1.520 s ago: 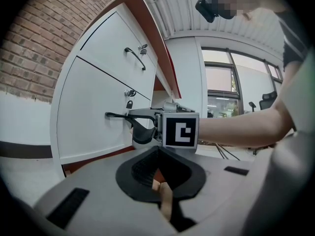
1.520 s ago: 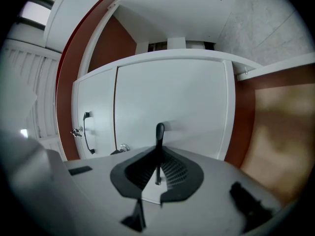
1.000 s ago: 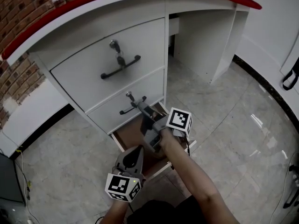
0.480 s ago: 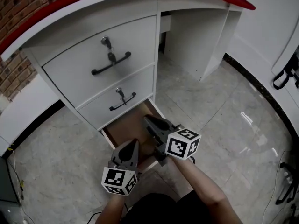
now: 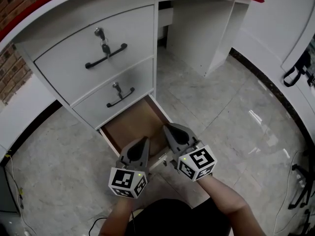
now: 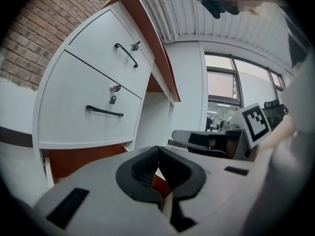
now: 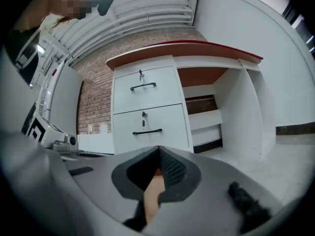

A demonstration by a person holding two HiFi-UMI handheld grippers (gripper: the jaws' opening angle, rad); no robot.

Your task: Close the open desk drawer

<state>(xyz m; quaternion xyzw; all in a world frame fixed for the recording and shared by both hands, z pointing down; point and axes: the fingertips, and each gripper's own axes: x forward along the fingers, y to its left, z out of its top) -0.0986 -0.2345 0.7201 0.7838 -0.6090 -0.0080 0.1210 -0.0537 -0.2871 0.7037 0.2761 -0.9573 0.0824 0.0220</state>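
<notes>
Open bottom drawer [image 5: 132, 126], pulled out at the desk's [image 5: 197, 33] lower front edge. Looks rigid and light, likely on runners; best pushed squarely on its white front panel [image 5: 158, 160]. Clenched, empty, beside that panel: left hand-held gripper [image 5: 143, 140] and right hand-held gripper [image 5: 167, 128].

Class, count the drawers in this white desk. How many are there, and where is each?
3. The top drawer is shut, highest in the stack. The middle drawer is shut, directly below it. The bottom drawer is pulled open at floor level. None seems hidden.
</notes>
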